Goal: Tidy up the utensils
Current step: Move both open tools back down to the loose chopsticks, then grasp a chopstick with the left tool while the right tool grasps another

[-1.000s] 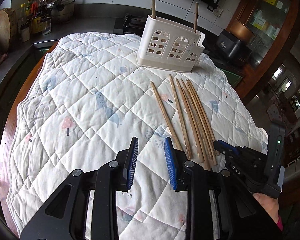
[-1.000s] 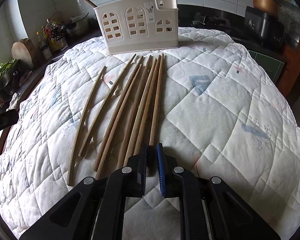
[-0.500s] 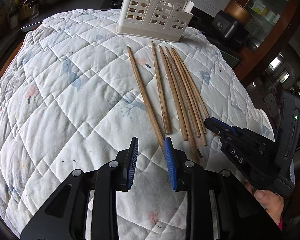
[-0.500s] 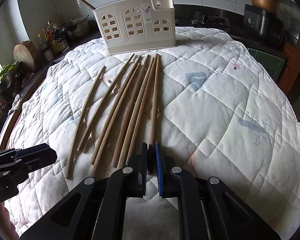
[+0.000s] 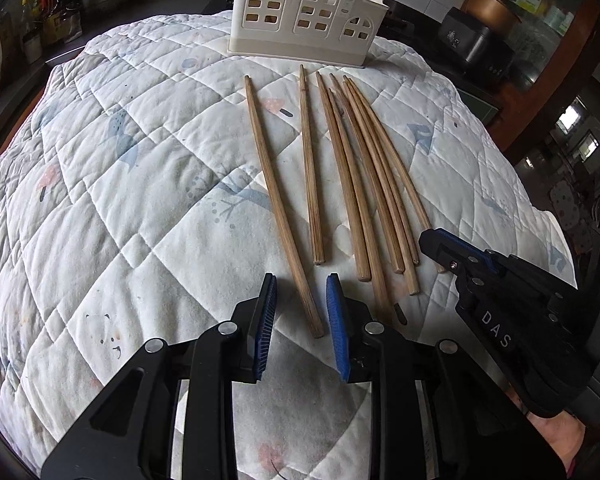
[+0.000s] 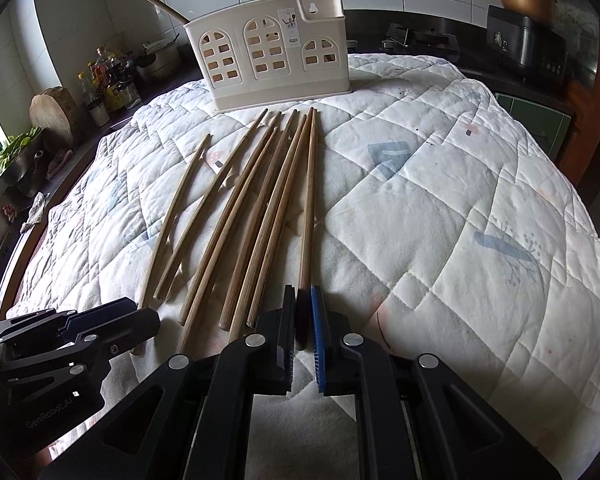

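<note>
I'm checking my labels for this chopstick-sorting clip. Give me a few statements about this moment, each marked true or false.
1. The right gripper is shut on the rightmost chopstick. True.
2. The left gripper has its fingers closed on a chopstick. False: its fingers are open, straddling the leftmost chopstick's near end.
3. The utensil holder lies tipped on its side. False: it stands upright on the quilt.
4. Two chopsticks stick out of the holder. True.

Left gripper (image 5: 301, 312) jaws spread wide; right gripper (image 6: 303, 322) jaws nearly closed
</note>
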The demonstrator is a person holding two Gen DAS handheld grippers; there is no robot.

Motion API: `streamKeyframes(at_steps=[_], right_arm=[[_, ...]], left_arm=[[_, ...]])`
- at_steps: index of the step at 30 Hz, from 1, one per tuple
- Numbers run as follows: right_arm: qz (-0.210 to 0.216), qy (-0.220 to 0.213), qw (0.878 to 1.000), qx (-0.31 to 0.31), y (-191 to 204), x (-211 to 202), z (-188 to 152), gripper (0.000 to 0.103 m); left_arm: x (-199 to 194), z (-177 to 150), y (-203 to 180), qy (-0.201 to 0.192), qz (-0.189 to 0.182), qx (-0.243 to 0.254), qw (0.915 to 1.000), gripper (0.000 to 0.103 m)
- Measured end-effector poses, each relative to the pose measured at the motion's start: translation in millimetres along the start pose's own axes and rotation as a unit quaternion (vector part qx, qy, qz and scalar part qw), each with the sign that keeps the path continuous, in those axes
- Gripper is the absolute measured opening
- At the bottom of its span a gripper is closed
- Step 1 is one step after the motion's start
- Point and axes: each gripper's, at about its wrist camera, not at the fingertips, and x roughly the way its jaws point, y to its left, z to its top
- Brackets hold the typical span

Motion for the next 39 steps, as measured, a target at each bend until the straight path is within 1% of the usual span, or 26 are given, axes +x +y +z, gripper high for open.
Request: streamKeyframes(at_steps=[3, 5, 7, 9, 14, 16, 20, 24, 28, 33, 36, 39], right_arm=[[0.000, -0.001, 1.000, 0.000, 0, 0, 0, 0.008], [0.001, -0.001, 1.000, 0.000, 0, 0, 0, 0.008], [0.000, -0.001, 1.000, 0.000, 0, 0, -1, 0.008], [-0.002, -0.002, 1.000, -0.001, 1, 0, -1, 0.008], [-0.005, -0.003, 1.000, -0.003, 2, -1, -1, 0.008], [-0.006, -0.005, 1.000, -0.004, 2, -1, 0, 0.008], [-0.005, -0.013, 1.000, -0.005, 2, -9, 1, 0.008], [-0.006, -0.033, 0.999, -0.007, 2, -25, 8, 0.008], [-0.007, -0.065, 0.998, -0.016, 1, -51, 24, 0.008], [-0.011, -0.113, 0.993, -0.032, 3, -85, 56, 0.007], [-0.007, -0.132, 0.990, -0.038, 3, -100, 77, 0.007], [-0.003, -0.144, 0.989, -0.044, 3, -110, 99, 0.007]], left_arm=[[0, -1, -2, -0.006, 0.017, 0.005, 0.9998, 0.023], [-1, -2, 2, -0.010, 0.027, 0.000, 0.9996, 0.010], [-1, -1, 9, -0.011, 0.020, -0.015, 0.9996, 0.006], [-1, -1, 12, -0.010, 0.016, -0.018, 0.9996, 0.006], [0, -5, 2, -0.019, 0.037, 0.007, 0.9991, 0.007], [0, -4, 3, -0.018, 0.033, 0.010, 0.9992, 0.007], [-3, -1, 11, -0.012, 0.011, 0.002, 0.9999, 0.006], [-15, 4, 19, -0.023, 0.003, 0.002, 0.9997, 0.006], [-36, 13, 28, -0.050, -0.005, 0.007, 0.9987, 0.006], [-66, 33, 34, -0.094, -0.011, 0.017, 0.9953, 0.006], [-80, 47, 40, -0.115, -0.022, 0.017, 0.9929, 0.006], [-87, 60, 42, -0.133, -0.022, 0.025, 0.9905, 0.006]])
